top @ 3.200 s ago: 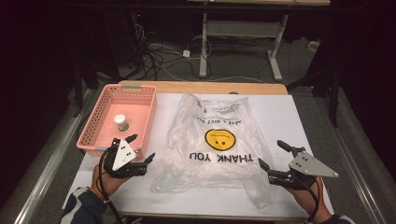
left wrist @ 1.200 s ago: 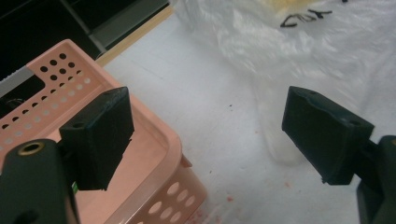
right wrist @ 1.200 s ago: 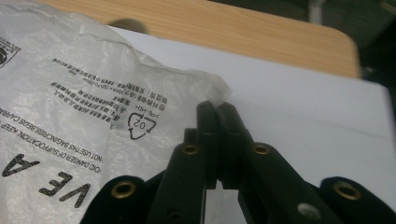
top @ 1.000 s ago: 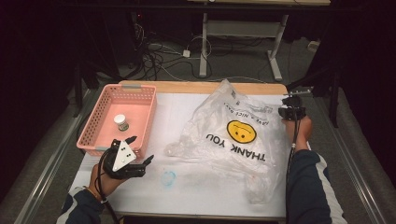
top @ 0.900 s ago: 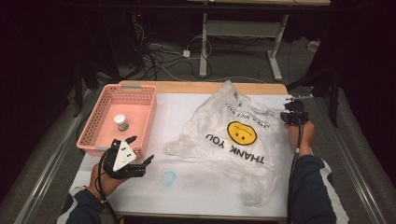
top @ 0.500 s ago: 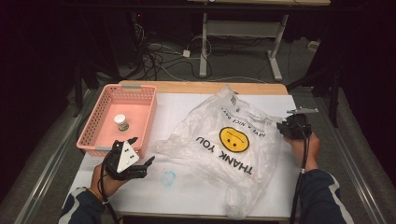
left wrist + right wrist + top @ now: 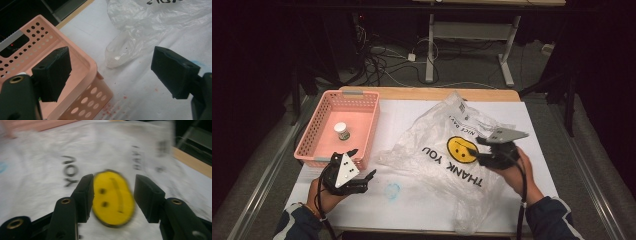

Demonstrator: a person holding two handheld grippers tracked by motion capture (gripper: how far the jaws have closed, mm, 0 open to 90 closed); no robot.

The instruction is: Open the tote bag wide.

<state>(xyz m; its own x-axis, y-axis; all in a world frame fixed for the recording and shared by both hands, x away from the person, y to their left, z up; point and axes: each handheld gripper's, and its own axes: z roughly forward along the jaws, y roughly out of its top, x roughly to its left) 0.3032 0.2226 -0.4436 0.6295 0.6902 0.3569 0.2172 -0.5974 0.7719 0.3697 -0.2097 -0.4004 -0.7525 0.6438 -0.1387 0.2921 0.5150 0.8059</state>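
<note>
Hovering over plastic bag [image 7: 452, 150], right tongs [image 7: 113, 195] parted.

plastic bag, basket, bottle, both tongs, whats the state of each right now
plastic bag: crumpled, lying flat on the table, print side up, not gripped
pink basket: upright on the table
small bottle: standing upright in the basket, white cap on
left tongs: open wide, nothing between the jaws, beside the basket corner
right tongs: open, above the bag's yellow smiley, nothing gripped
</note>
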